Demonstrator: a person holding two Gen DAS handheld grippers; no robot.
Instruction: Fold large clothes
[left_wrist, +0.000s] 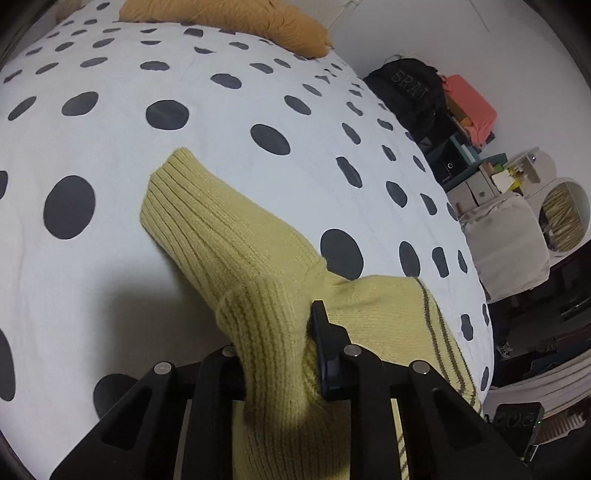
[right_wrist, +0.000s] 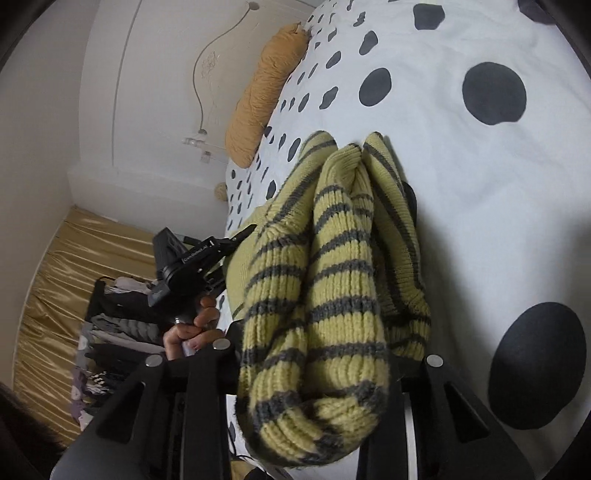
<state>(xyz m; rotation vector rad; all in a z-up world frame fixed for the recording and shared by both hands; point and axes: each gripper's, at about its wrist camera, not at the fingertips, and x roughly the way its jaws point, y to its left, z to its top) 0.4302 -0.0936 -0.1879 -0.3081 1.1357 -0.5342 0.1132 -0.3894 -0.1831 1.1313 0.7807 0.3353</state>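
Covering the bed (left_wrist: 147, 155) is a white quilt printed with dark dots, and a mustard pillow (left_wrist: 236, 22) lies at its far end against a pale wall. Beside the bed, in the left wrist view, a black bag (left_wrist: 406, 92) and a coral box (left_wrist: 471, 103) top a crowded shelf, with a round wicker-backed stand (left_wrist: 565, 218) near it. The right wrist view shows a gold satin curtain (right_wrist: 74, 266) and a rack of dark clothes (right_wrist: 114, 321) low at the left.

The yellow knit sweater (left_wrist: 236, 236) lies bunched on the quilt, one ribbed cuff stretched out over it. The left claw (left_wrist: 277, 332) is clamped on a ribbed fold; only one fingertip (left_wrist: 319, 317) shows, the other buried in wool. The right claw (right_wrist: 332, 369) grips a thick grey-striped roll of the same sweater, which hides both its fingers completely. A hand (right_wrist: 195, 328) holding the left tool appears past the sweater's edge. The lower part of the garment is cut off by both frames.
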